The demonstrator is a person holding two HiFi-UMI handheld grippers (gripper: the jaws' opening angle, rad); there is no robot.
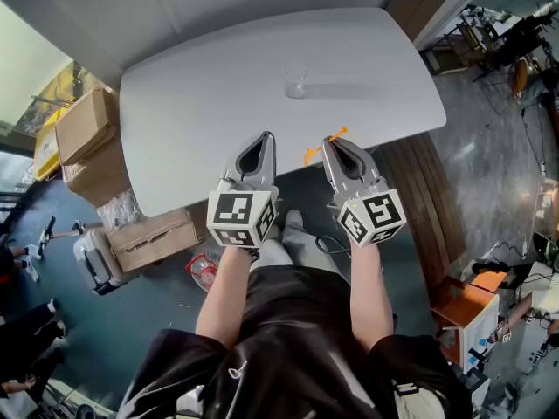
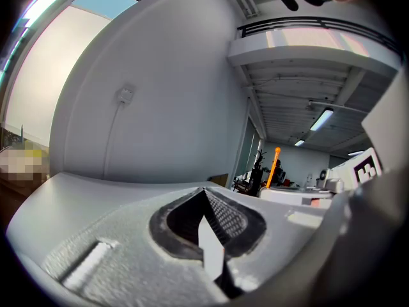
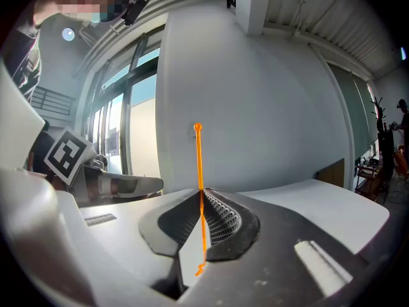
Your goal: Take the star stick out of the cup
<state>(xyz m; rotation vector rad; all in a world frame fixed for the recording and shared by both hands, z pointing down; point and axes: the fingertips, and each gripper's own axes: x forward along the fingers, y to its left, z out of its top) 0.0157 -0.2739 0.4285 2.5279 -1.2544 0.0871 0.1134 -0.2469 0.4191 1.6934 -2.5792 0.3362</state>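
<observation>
A thin orange star stick [image 3: 199,171] is pinched between the shut jaws of my right gripper [image 3: 200,192]. Its shaft rises above the jaws and a short end hangs below them. In the head view the stick [image 1: 335,134] pokes out past the right gripper [image 1: 336,145], held over the table's near edge. A clear cup [image 1: 296,83] stands on the white table [image 1: 210,85], well beyond both grippers. My left gripper [image 1: 259,144] is shut with nothing in it, level with the right one. From the left gripper view the stick [image 2: 276,165] shows at the right.
Cardboard boxes [image 1: 84,138] are stacked on the floor left of the table. A wooden floor strip [image 1: 428,208] runs along the table's right side. An orange box [image 1: 472,299] sits at the lower right.
</observation>
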